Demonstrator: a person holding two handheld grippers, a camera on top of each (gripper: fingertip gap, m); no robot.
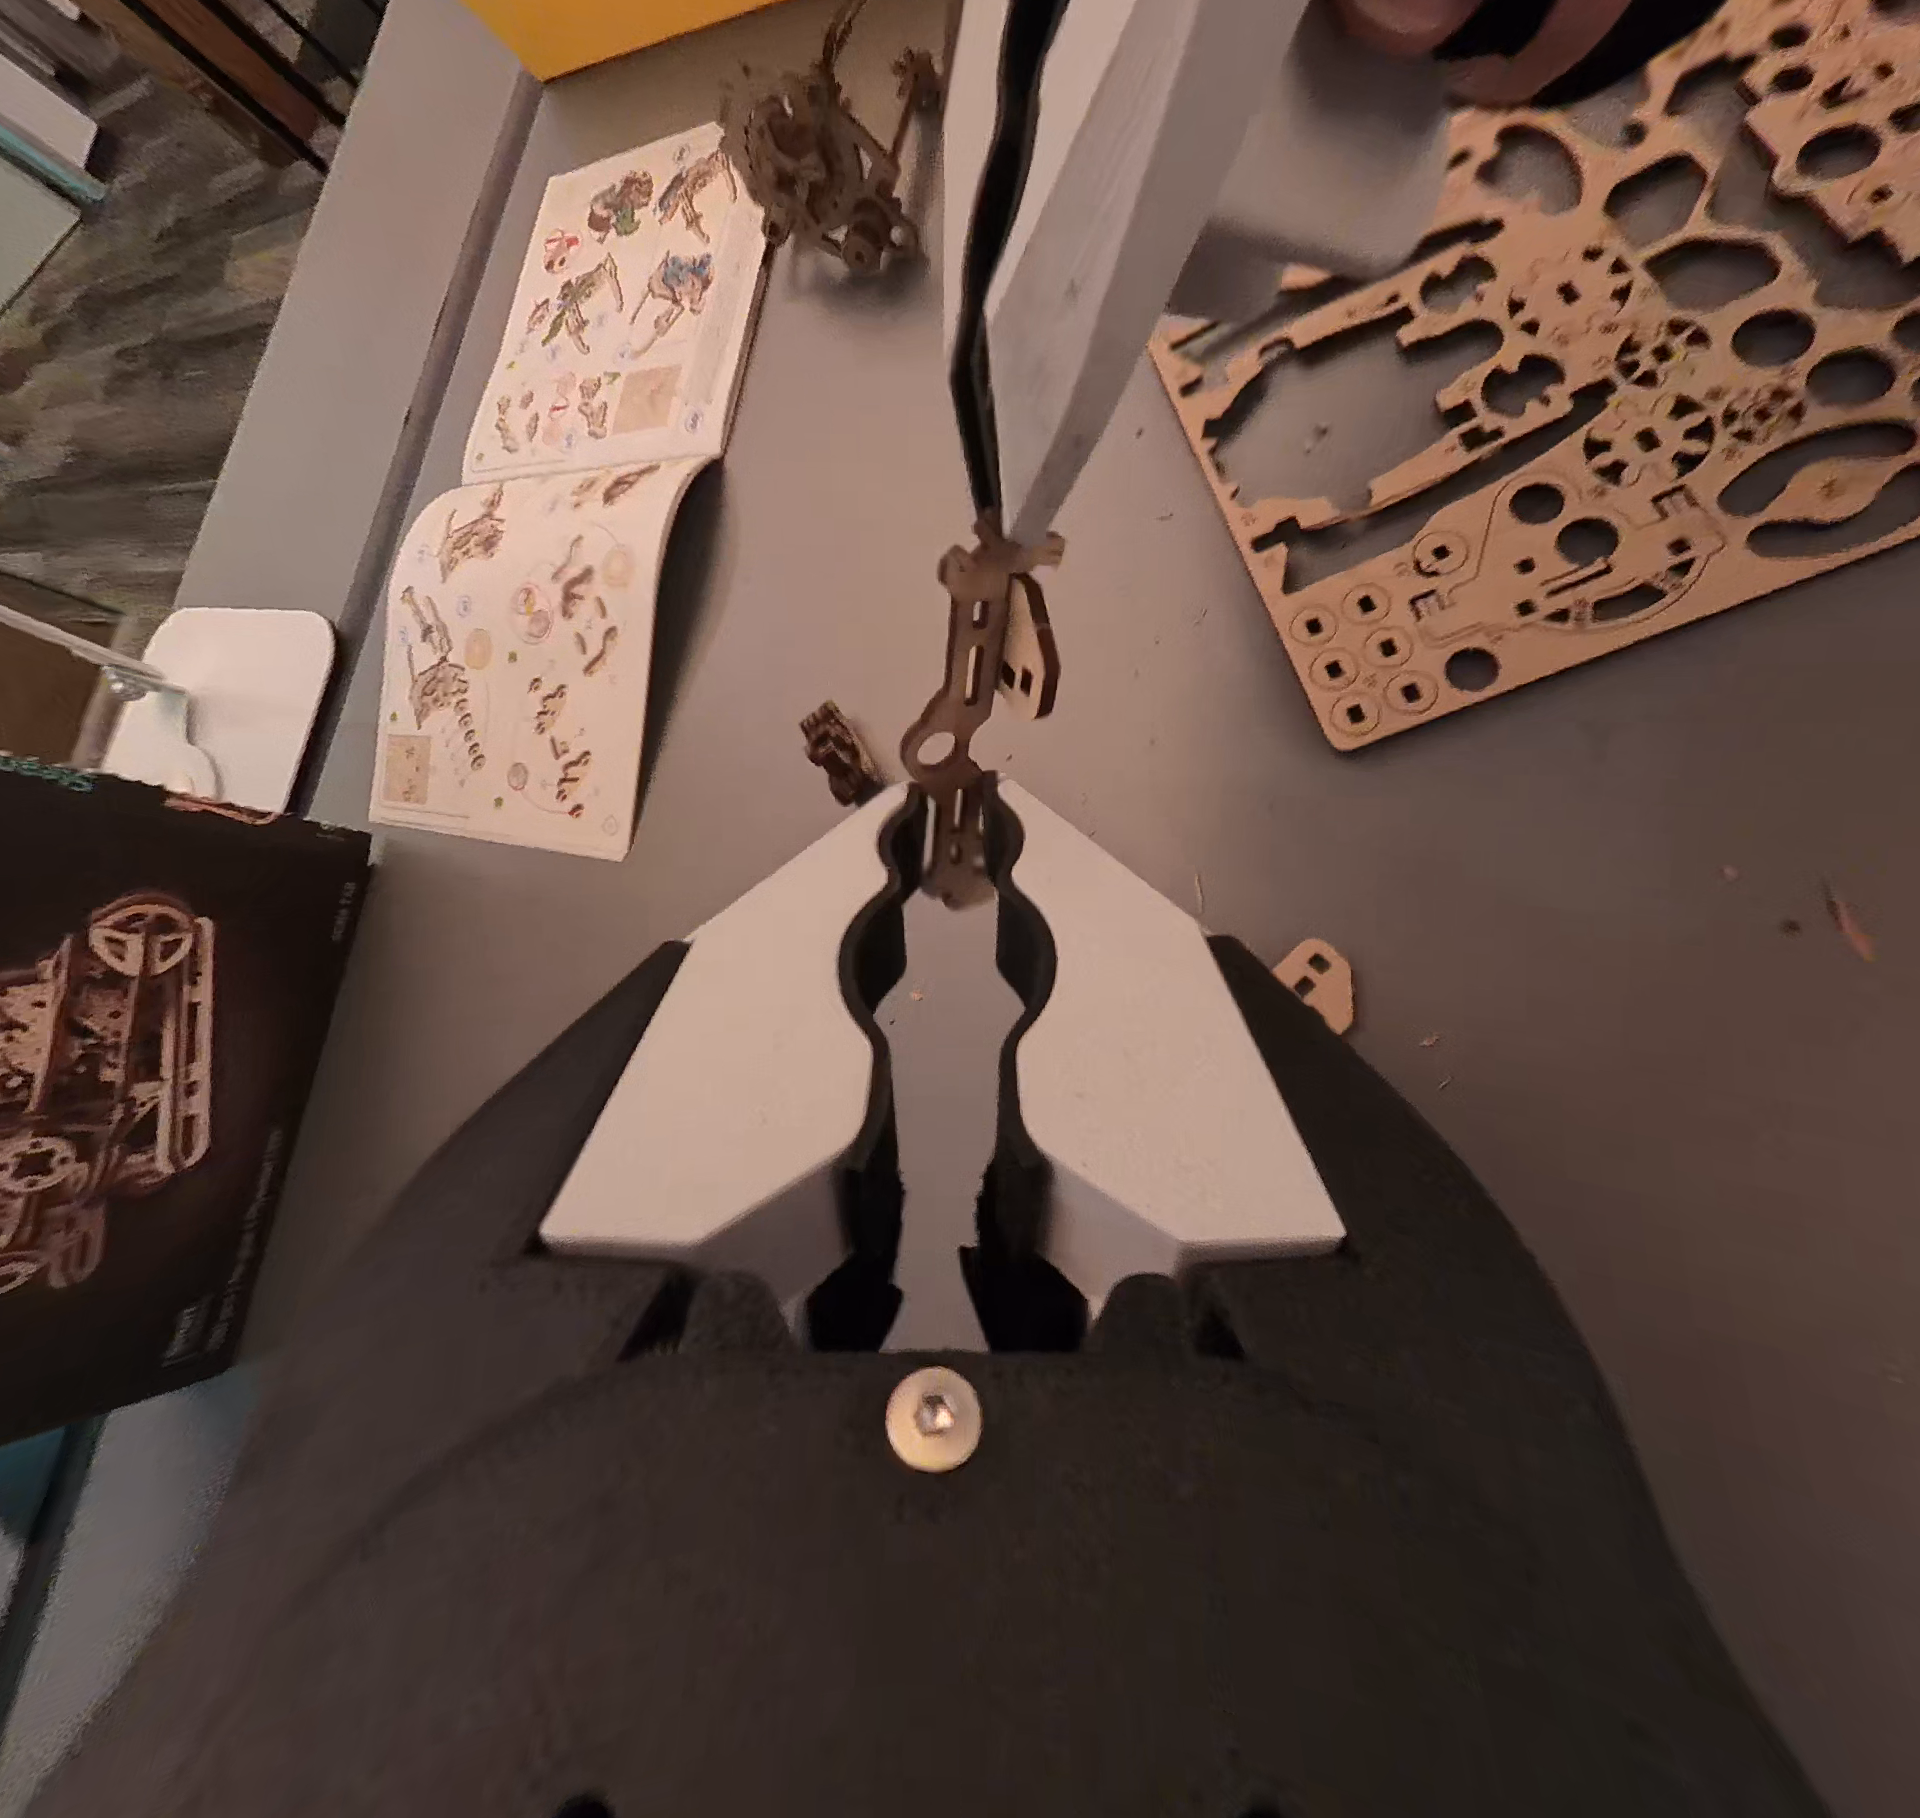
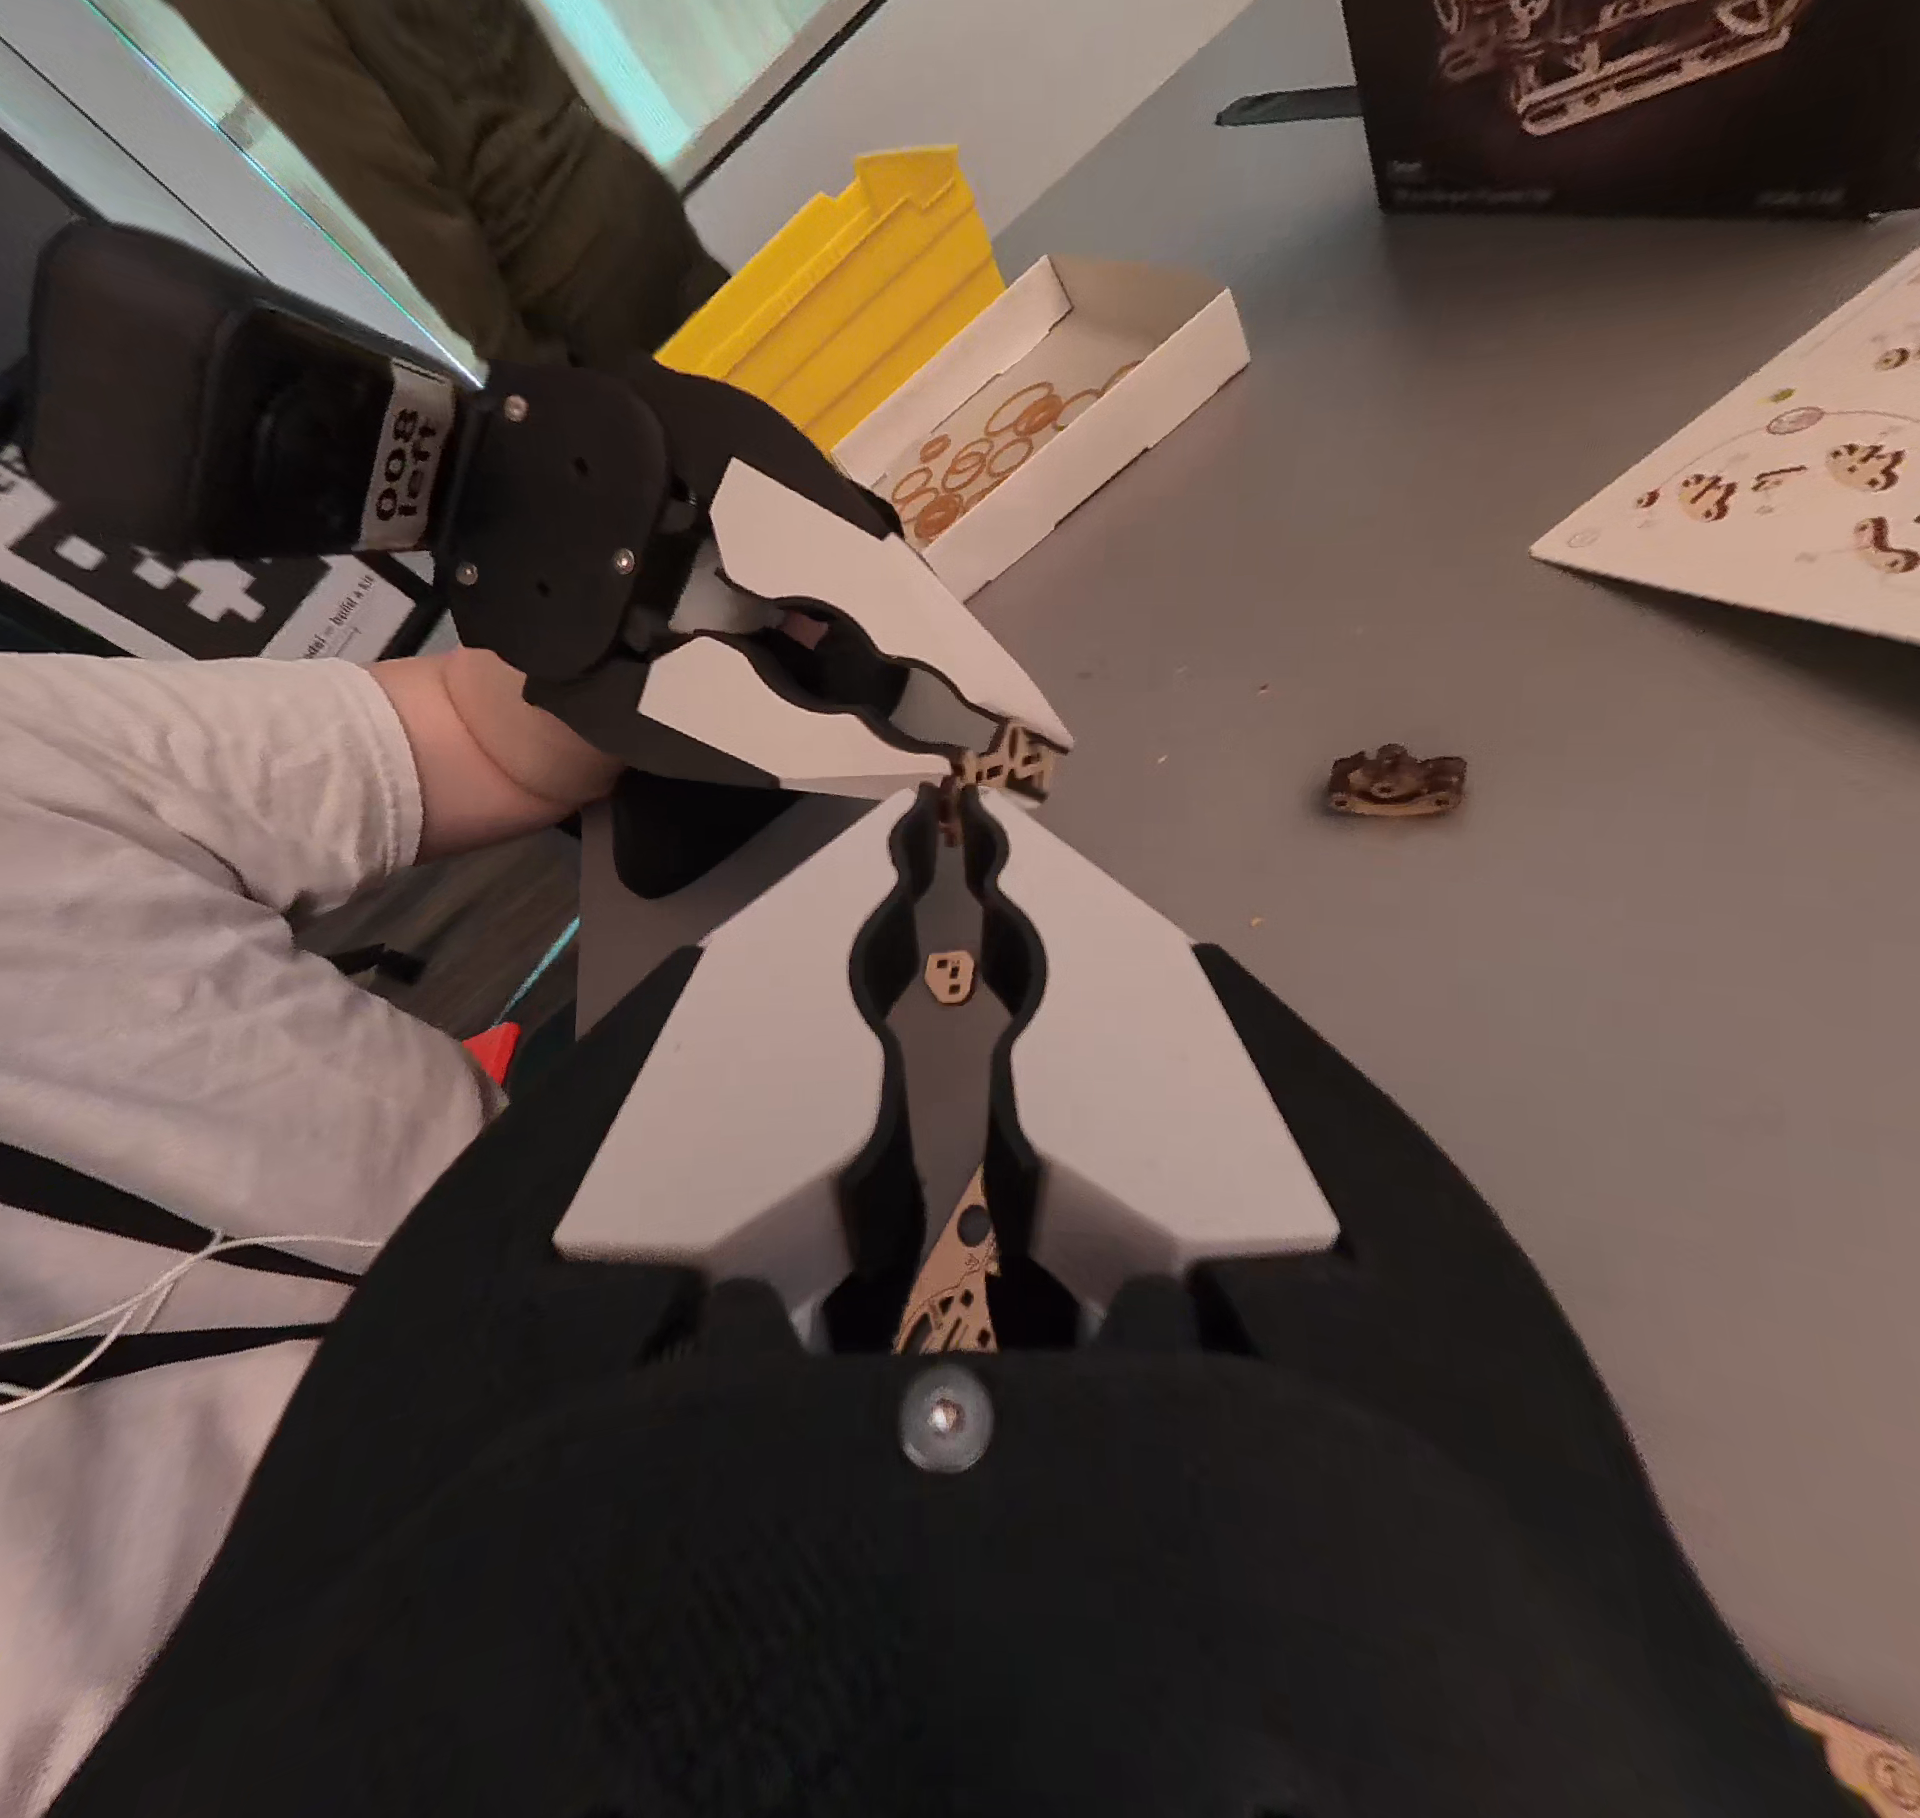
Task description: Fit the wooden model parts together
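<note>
A dark slotted wooden strip (image 1: 961,708) with a round hole is held in the air between both grippers. A small light house-shaped piece (image 1: 1031,662) sits on its side. My left gripper (image 1: 951,807) is shut on the strip's near end. My right gripper (image 1: 1010,534) comes down from above and is shut on the strip's far, cross-shaped end. In the right wrist view my right gripper (image 2: 951,804) pinches the strip (image 2: 950,821) edge-on, and the left gripper (image 2: 1034,742) meets it from the left, tip to tip, with the light piece (image 2: 1013,762) between them.
On the grey table (image 1: 1455,1145) lie an open instruction booklet (image 1: 582,480), a part-built model (image 1: 821,168), punched-out wooden sheets (image 1: 1610,418), a dark model box (image 1: 135,1093), a small dark sub-assembly (image 2: 1397,781), a loose light piece (image 1: 1314,979), a white tray of rings (image 2: 1039,407) and a yellow box (image 2: 862,282). One gripper's finger ends stand about 5 cm off the other's. Left tips and right tips are each some 20 cm from the part-built model (image 1: 821,168).
</note>
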